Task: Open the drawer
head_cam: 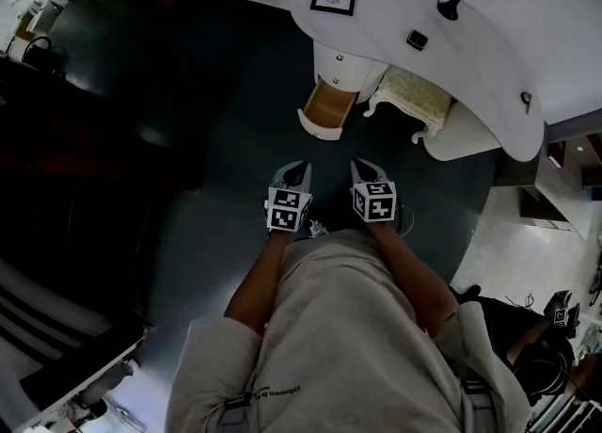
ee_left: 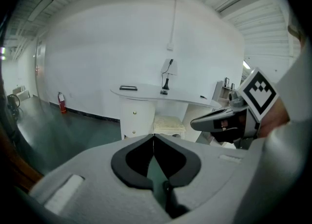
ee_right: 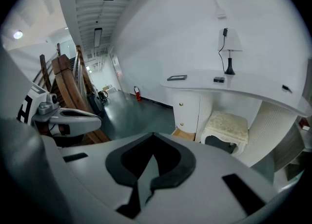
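Lowest drawer [head_cam: 326,107] of white cabinet [head_cam: 350,66] under curved bench [head_cam: 376,3] stands pulled out, tan inside showing; contents not discernible. Cushioned stool [head_cam: 414,94] just beside. Left gripper [ee_left: 153,139] and right gripper [ee_right: 153,138] side by side, well apart from drawer, jaws together on both.

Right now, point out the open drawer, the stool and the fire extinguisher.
drawer [head_cam: 331,102]: head view, on its wooden inside.
stool [ee_right: 228,124]: right gripper view, on the cushion top.
fire extinguisher [ee_left: 61,102]: left gripper view, on its red body.
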